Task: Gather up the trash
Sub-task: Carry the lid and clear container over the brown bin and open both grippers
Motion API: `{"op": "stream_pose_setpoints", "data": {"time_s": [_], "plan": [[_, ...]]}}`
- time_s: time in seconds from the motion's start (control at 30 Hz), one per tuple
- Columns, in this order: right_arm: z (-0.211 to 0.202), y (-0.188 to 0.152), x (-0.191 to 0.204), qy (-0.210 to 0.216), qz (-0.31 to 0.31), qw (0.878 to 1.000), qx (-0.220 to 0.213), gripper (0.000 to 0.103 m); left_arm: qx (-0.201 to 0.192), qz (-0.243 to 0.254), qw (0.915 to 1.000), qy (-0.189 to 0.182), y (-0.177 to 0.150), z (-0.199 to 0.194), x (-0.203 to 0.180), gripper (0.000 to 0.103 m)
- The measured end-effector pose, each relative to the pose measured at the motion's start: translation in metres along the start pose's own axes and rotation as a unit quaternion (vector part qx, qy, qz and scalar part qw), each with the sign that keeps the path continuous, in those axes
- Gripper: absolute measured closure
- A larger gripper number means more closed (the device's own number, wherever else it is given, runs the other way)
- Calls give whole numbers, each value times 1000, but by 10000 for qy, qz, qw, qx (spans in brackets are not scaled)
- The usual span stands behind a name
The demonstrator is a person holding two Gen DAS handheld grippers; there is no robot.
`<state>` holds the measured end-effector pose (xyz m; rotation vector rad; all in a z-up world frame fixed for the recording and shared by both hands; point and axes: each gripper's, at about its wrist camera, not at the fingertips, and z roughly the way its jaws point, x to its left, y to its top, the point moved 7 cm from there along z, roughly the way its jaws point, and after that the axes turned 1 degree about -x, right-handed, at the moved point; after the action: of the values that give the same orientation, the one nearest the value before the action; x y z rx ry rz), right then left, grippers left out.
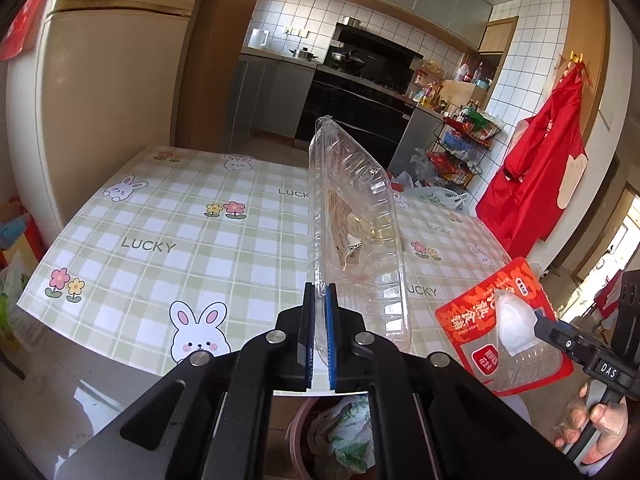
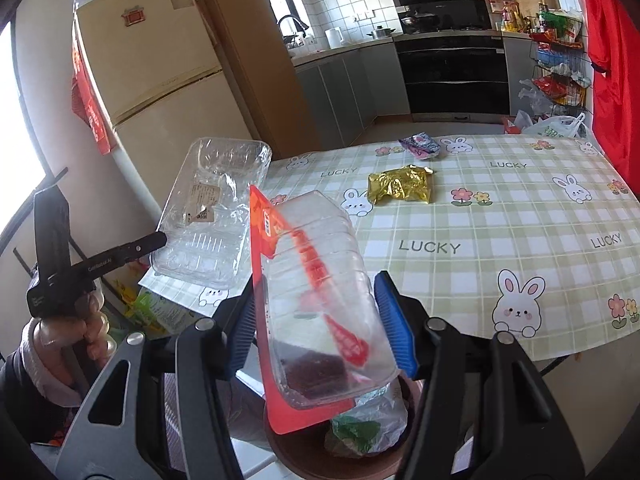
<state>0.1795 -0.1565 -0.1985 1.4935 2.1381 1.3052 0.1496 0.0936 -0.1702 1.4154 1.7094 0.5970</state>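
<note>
Directly below both cameras: a trash bin with a crumpled plastic bag inside, at the near edge of the table. Left hand-held gripper clamped nearly shut on the thin rim of a clear plastic tray, held on edge above the checked tablecloth, a paper label visible through its wall. Right hand-held gripper closed about halfway on a clear plastic box with a red sleeve, blue pads pressing both of its sides, box tilted and hanging over the bin. Both pieces lifted off the table, neither dropped yet. Still lying on the table, well apart from either gripper: a crumpled gold wrapper and, farther back, a small purple-and-white packet.

Step in hand, by the look of it: carrying two pieces of trash to the bin. Next move probably calls for bringing each item squarely over the bin mouth, then opening the jaws to release. Tray is wide and may catch on the bin rim unless tipped end-down. Afterwards, back across the table for the wrapper and packet.
</note>
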Motion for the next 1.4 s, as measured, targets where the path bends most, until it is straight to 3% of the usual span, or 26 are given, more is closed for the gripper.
{"op": "stream_pose_setpoints", "data": {"time_s": [0.3,0.93,1.13,1.3,1.4], "plan": [[5,-33,16,193,-122,9984,514,45,-141,-92,9998,43,-5,-23,8,98],[40,-60,15,269,-47,9920,1230,42,-3,-150,9999,55,-10,-8,12,98],[33,-54,16,164,-119,9940,1074,38,-16,-143,9999,45,-9,-8,10,98],[22,-38,7,-71,-138,9975,683,18,-41,-13,10000,-8,-10,-12,2,98],[6,-22,-1,-397,-176,9989,196,7,-25,80,9999,-117,-13,-15,-8,98]]}}
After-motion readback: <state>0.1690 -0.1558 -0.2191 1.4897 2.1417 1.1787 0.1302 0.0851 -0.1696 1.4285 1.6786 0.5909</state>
